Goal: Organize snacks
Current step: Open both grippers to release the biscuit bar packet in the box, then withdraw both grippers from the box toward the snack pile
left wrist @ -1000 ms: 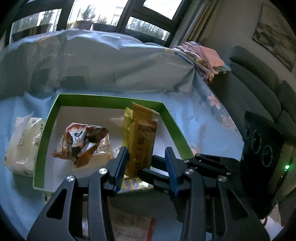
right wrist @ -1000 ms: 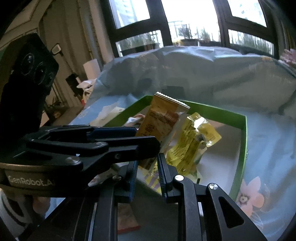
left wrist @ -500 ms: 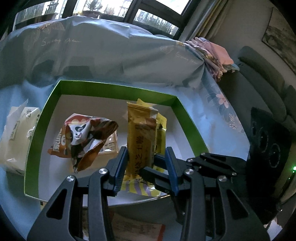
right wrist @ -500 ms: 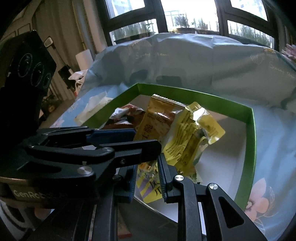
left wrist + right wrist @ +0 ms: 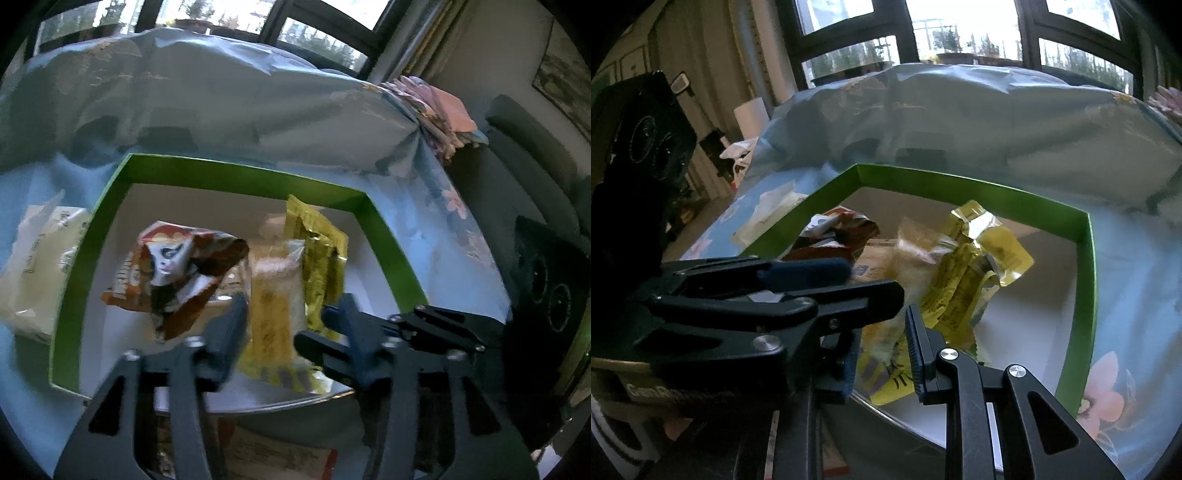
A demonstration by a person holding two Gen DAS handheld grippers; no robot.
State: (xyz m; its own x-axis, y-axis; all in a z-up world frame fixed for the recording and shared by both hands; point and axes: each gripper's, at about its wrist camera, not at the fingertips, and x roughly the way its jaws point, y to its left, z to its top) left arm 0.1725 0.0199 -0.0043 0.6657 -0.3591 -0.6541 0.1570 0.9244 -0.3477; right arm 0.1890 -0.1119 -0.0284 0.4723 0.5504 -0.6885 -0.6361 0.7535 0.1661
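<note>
A green-rimmed box (image 5: 229,177) (image 5: 964,186) with a white floor lies on the blue flowered cloth. Inside lie an orange panda snack bag (image 5: 173,269) (image 5: 834,236), a crumpled yellow wrapper (image 5: 323,254) (image 5: 975,266) and a blurred yellow-orange snack packet (image 5: 275,310) (image 5: 908,254). My left gripper (image 5: 291,321) is open over the box's near edge, and the packet shows between its fingers without contact. My right gripper (image 5: 884,350) is open, with the packet's lower end showing in its gap. The left gripper's fingers (image 5: 798,291) cross the right wrist view.
A white tissue pack (image 5: 40,258) lies left of the box. A bundled blue quilt (image 5: 221,103) rises behind it. A grey sofa (image 5: 528,162) stands at the right. A red-edged packet (image 5: 280,458) lies below the grippers, beside a curved grey rim (image 5: 288,406).
Both grippers have moved forward over the box. The yellow-orange packet, upright and held before, now drops blurred onto the other snacks. The right gripper's jaws have opened wider.
</note>
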